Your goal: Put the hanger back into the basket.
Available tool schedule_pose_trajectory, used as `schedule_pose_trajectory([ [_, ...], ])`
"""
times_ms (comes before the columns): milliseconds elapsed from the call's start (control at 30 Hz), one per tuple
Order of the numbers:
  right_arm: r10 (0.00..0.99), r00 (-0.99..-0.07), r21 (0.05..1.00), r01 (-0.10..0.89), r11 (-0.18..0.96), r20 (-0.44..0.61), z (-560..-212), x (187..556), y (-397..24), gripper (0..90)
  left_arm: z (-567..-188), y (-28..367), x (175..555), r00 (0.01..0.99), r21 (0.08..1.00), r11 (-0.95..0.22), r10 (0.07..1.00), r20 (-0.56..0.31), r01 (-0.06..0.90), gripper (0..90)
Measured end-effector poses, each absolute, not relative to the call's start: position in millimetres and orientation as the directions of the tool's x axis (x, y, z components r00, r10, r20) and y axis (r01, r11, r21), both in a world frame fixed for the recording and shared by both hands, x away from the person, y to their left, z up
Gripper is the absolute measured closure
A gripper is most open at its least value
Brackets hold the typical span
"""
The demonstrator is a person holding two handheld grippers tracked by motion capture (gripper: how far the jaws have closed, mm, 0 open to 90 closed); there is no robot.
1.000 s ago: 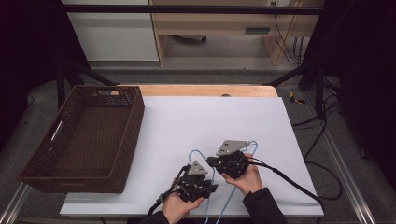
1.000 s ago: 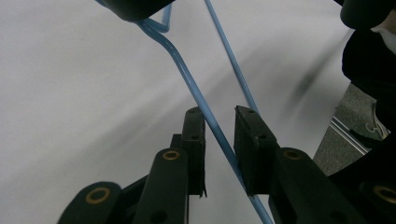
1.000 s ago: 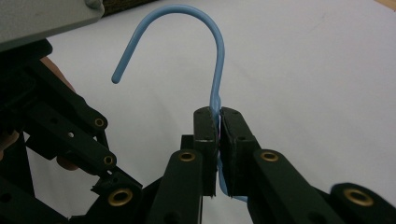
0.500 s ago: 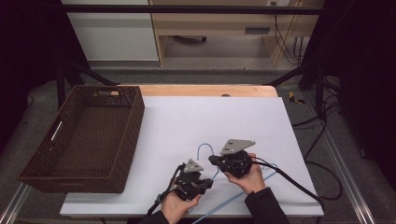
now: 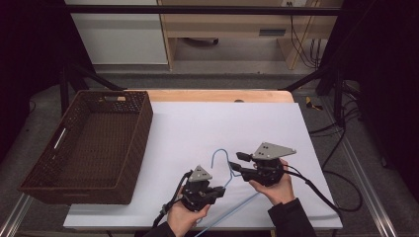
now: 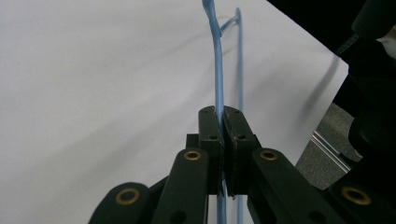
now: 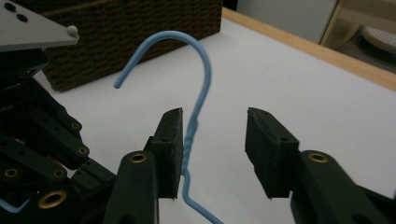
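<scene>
High view: blue wire hanger [image 5: 223, 170] sits at the near edge of the white table [image 5: 207, 128], hook end up and away from the person, long wire running back toward the front edge. Left gripper [image 5: 213, 190] is on the wire below the hook; right gripper [image 5: 237, 163] comes in sideways at the neck. Wicker basket [image 5: 89, 143] stands well apart on the left, nothing visible in it, probably where the hanger is headed.

Left gripper view: jaws closed tight on one blue wire of the hanger [image 6: 217, 93], second wire just beside them, outside the grip. Looks like the anchor hold, keeping the frame steady.

Right gripper view: jaws wide apart, holding nothing. Twisted neck of the hanger [image 7: 190, 135] runs right along the left pad [image 7: 172, 149], other pad well clear. Hook curls above, basket behind. My read: lined up to clamp the neck for a two-point carry.
</scene>
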State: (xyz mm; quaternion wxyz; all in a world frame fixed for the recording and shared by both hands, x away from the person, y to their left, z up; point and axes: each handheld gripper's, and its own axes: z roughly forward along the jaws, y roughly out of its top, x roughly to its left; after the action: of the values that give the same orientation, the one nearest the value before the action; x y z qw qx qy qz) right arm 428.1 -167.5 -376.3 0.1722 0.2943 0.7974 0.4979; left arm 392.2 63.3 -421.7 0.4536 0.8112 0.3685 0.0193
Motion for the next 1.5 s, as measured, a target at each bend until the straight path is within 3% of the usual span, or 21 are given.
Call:
schedule_pose_trajectory([
  [200,0.679,-0.734,0.919,0.277,0.28,0.014,-365.2,422.6,-186.7,47.6,-405.9,69.9,387.9,0.75,0.79,-0.312,0.609,-0.26,0.527,87.4],
  [500,0.747,-0.664,0.933,0.289,0.217,0.032,-368.9,425.7,-210.4,27.5,-384.2,83.9,385.1,0.755,0.836,-0.303,0.629,-0.185,0.458,87.3],
  [733,0.787,-0.615,0.944,0.286,0.167,0.047,-366.8,423.7,-228.7,17.4,-372.1,101.1,389.5,0.734,0.857,-0.289,0.664,-0.141,0.426,87.3],
  [1500,0.859,-0.504,0.919,0.374,0.124,0.089,-389.3,420.0,-265.8,4.4,-317.2,164.3,398.0,0.677,0.924,-0.197,0.731,-0.084,0.328,87.3],
])
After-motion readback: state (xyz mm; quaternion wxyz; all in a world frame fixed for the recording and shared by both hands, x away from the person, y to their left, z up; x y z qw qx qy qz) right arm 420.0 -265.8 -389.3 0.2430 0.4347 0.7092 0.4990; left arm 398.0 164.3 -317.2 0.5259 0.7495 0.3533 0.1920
